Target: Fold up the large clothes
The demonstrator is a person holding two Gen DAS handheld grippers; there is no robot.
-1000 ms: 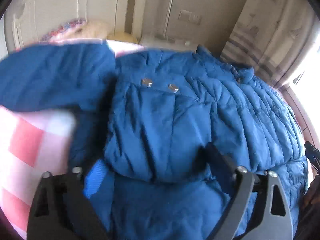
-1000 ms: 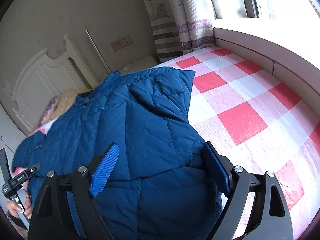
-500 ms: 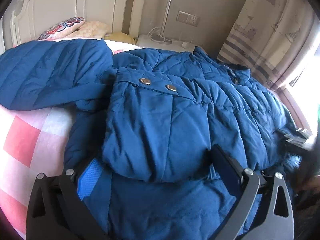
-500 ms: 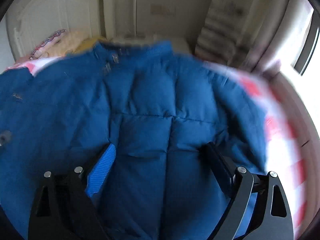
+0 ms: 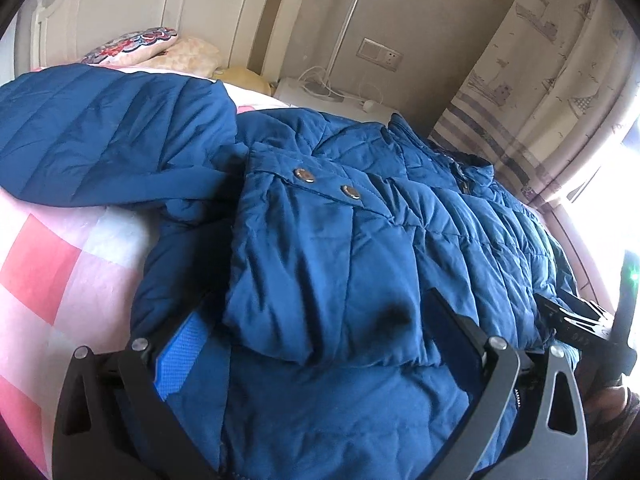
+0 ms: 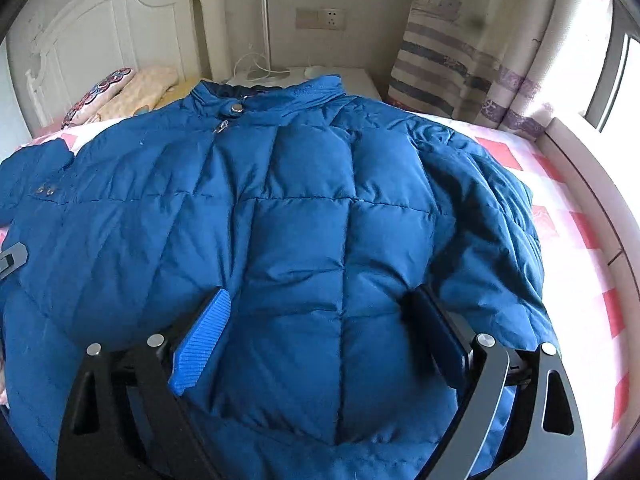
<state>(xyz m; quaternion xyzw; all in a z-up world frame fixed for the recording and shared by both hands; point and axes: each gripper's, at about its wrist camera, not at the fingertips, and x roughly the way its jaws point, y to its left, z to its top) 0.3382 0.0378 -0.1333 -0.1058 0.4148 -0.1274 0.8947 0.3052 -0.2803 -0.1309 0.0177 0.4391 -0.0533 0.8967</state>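
Note:
A big blue quilted down jacket (image 6: 304,208) lies on the bed, collar toward the headboard. In the left wrist view its left sleeve (image 5: 316,256), with two metal snaps at the cuff, is folded across the body; another blue quilted part (image 5: 104,132) lies spread at the far left. My left gripper (image 5: 316,344) is open, its jaws wide just above the folded sleeve's lower edge. My right gripper (image 6: 324,344) is open and empty above the jacket's lower middle. The right gripper's body shows in the left wrist view (image 5: 580,324).
The bed has a pink and red checked sheet (image 6: 576,264). Pillows (image 6: 120,92) lie by the white headboard (image 6: 104,28). A white nightstand (image 6: 304,76) with cables stands behind the collar. A striped curtain (image 6: 472,60) and a window ledge (image 6: 592,184) are on the right.
The right gripper has swung left from the jacket's right edge to face the jacket head-on. The left gripper has shifted only a little, and the blur in its view has gone.

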